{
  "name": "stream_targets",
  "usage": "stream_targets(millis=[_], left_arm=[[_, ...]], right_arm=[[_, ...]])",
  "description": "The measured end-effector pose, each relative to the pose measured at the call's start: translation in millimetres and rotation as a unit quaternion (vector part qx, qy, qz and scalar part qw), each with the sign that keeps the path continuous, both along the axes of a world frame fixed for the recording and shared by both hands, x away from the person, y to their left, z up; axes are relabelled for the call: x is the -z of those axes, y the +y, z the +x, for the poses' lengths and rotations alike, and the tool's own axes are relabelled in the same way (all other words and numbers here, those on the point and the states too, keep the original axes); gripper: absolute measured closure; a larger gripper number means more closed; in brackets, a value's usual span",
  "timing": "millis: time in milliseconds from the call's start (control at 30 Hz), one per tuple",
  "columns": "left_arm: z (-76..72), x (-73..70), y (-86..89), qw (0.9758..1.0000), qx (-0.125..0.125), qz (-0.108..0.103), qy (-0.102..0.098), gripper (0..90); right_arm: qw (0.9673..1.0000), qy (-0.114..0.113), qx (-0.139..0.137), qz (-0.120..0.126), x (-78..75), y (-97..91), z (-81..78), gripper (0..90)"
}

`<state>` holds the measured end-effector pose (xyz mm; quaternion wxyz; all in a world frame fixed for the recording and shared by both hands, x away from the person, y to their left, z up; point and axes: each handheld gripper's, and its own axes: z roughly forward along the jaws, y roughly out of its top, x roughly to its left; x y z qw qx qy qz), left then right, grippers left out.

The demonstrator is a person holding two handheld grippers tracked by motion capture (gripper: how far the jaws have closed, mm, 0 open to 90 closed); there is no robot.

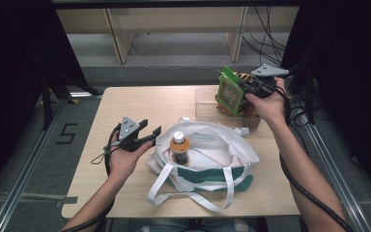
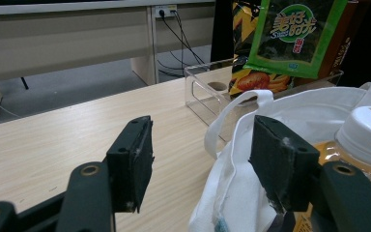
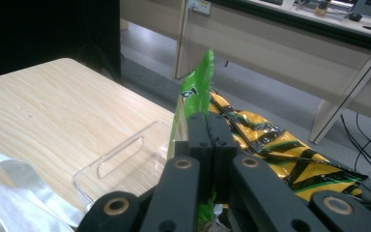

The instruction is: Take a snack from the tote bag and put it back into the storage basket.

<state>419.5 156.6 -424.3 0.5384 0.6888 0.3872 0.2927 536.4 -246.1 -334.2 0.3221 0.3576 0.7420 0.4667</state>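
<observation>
right gripper (image 1: 249, 86) clamps green snack packet (image 1: 230, 92) over clear tray (image 1: 205, 105) at tabletop's far right edge.
left gripper (image 1: 150, 131) wide open, empty, beside white tote bag (image 1: 212, 154); high view shows bottle (image 1: 179, 147) inside, right gripper view shows yellow-black packet (image 3: 280, 145) behind.

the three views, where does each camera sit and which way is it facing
High view: above the person's side, looking forward and down on the table; forearms and both claws show.
Left gripper view: rides the left claw, facing the white tote bag and bottle.
Right gripper view: rides the right claw, shut on the green snack packet.
All share the clear bin.
</observation>
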Motion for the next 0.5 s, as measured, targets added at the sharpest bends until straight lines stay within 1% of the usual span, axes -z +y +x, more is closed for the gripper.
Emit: stream_targets(millis=[33,67,100,167,200,333,400,433,467,500], left_arm=[[0.0,0.0,0.1,1.0000,0.000,0.000,0.000,40.1],[0.1,0.1,0.2,1.0000,0.000,0.000,0.000,40.1],[0.1,0.3,0.2,1.0000,0.000,-0.001,0.000,40.1],[0.1,0.4,0.3,1.0000,0.000,-0.001,0.000,40.1],[0.2,0.3,0.4,1.0000,0.000,0.000,0.000,40.1],[0.1,-0.2,0.9,1.0000,-0.001,0.000,0.000,40.1],[0.1,0.2,0.8,1.0000,0.000,0.000,0.000,40.1],[0.2,0.3,0.6,1.0000,0.000,0.000,0.000,40.1],[0.1,0.4,0.3,1.0000,0.000,-0.001,0.001,40.1],[0.1,0.4,0.2,1.0000,0.000,-0.001,0.001,40.1]], right_arm=[[1.0000,0.003,-0.001,0.000,0.0,0.9,-0.3,90.0],[1.0000,-0.004,-0.002,-0.002,0.3,1.5,0.8,90.0],[1.0000,-0.004,-0.002,-0.003,0.5,2.3,1.3,90.0],[1.0000,0.004,-0.003,-0.004,0.9,3.3,1.9,90.0],[1.0000,0.004,-0.003,0.000,2.1,4.1,2.5,90.0],[1.0000,0.000,-0.002,-0.002,5.1,4.7,4.8,90.0],[1.0000,0.004,0.000,0.001,5.9,5.5,4.6,90.0],[1.0000,0.007,-0.004,-0.005,5.4,4.8,4.6,90.0],[1.0000,0.002,-0.002,-0.003,6.4,5.5,5.2,90.0],[1.0000,0.002,-0.003,-0.003,6.5,5.8,5.6,90.0]])
